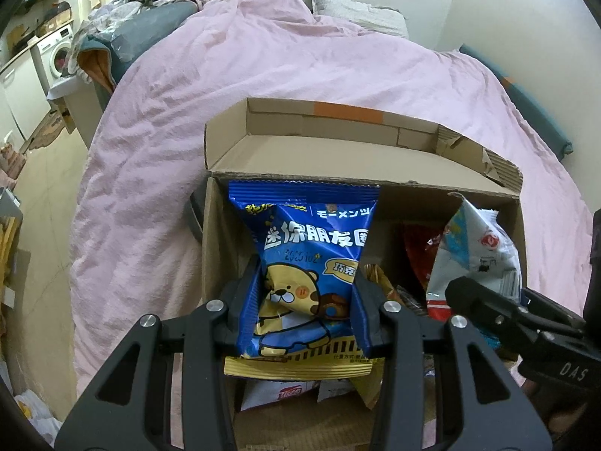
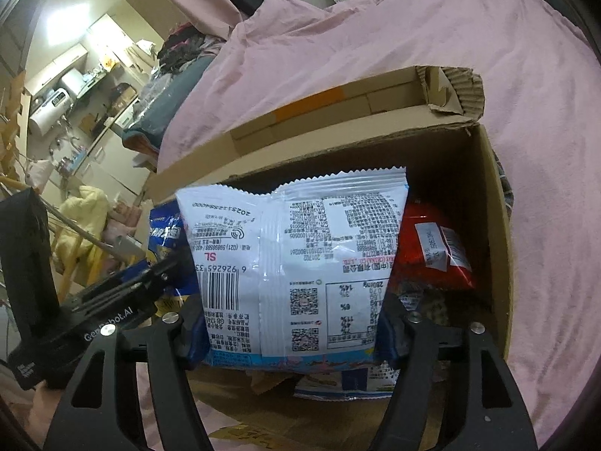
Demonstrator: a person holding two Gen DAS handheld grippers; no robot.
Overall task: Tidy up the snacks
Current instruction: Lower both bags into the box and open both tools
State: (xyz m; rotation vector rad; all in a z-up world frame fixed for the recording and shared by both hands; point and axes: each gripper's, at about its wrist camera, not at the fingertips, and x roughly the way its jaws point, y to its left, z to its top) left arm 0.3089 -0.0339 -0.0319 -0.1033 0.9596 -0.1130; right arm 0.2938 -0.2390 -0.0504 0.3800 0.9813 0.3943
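My left gripper (image 1: 306, 293) is shut on a blue snack bag (image 1: 304, 248) with a cartoon bear, held upright over the left part of an open cardboard box (image 1: 338, 158) on the bed. My right gripper (image 2: 293, 319) is shut on a white snack bag (image 2: 296, 248) showing its printed back and barcode, held over the same box (image 2: 496, 225). The white bag also shows in the left wrist view (image 1: 477, 251), and the blue bag in the right wrist view (image 2: 165, 233). A red packet (image 2: 432, 251) and other snacks lie inside the box.
The box sits on a pink duvet (image 1: 263, 75) covering the bed. A grey pillow (image 1: 360, 11) lies at the bed's far end by the wall. A washing machine (image 1: 56, 56) and cluttered floor are to the left. Box flaps (image 2: 450, 90) stand open at the back.
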